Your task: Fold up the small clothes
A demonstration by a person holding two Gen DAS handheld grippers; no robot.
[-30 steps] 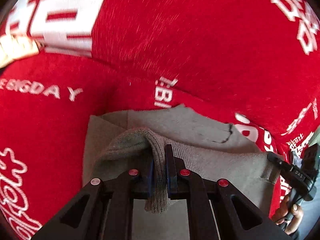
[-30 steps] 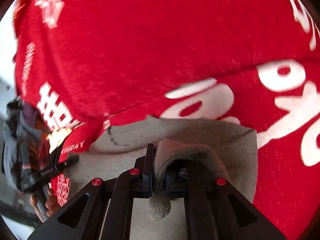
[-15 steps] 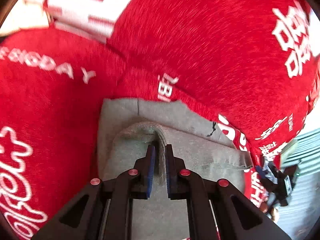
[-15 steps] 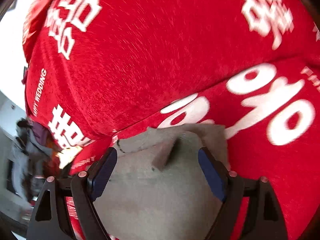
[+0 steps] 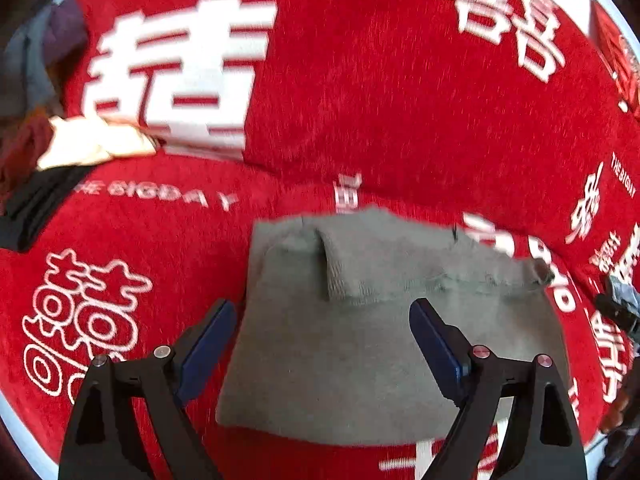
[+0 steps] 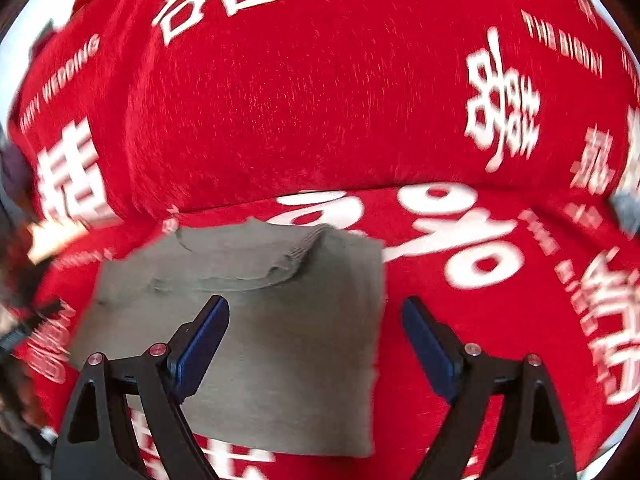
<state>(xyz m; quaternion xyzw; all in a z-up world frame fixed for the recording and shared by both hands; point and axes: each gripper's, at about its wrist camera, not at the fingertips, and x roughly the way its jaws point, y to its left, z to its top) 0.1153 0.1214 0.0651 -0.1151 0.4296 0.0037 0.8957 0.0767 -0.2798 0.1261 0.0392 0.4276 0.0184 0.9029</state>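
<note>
Red plush cloth [image 5: 360,92] printed with big white characters and English lettering covers everything under me, with a crease running across it just beyond the work area. On it lies the grey garment [image 5: 360,352], folded over on itself into a rough rectangle, its far edge doubled back so a ribbed hem [image 5: 340,276] sits on top as a small raised ridge. From my left wrist view, the left gripper [image 5: 322,344] hangs above the garment's near half with its jaws opening wide; the blue pads [image 5: 208,344] press on nothing, and the fabric lies flat between and below them, let go. From my right wrist view, the right gripper [image 6: 316,340] is likewise spreading open over the same grey garment [image 6: 280,360], empty, its left pad over the cloth and its right pad out over the red cover [image 6: 320,100] past the garment's right edge. At the far left of my left view I see a pile of other clothes [image 5: 60,148], blurred, in cream and dark tones.
</note>
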